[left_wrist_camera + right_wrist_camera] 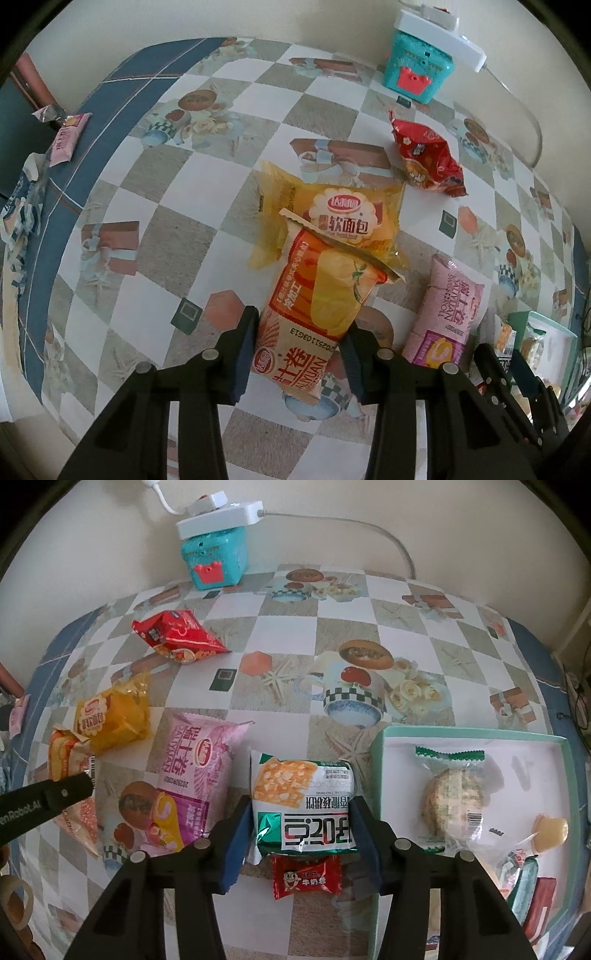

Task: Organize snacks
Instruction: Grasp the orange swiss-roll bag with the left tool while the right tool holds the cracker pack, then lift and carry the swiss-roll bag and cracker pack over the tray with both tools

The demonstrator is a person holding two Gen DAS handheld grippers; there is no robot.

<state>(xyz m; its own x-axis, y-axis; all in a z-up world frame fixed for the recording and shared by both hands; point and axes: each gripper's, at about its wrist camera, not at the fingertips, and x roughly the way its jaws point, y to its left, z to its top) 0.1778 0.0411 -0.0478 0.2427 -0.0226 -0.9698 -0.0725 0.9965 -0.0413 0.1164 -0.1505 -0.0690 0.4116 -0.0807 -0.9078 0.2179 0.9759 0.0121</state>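
A checkered tablecloth (332, 602) carries six loose snack packs; two more wrapped snacks lie in the green tray (384, 746). The left gripper (299, 354) clamps the orange "SAIYUAN" roll pack (317, 295). The right gripper (303, 845) straddles the green-and-white cracker pack (303, 805), contact unclear.

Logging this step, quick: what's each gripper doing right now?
Left gripper: closed on the orange snack pack.
Right gripper: closed on the green-and-white snack pack.
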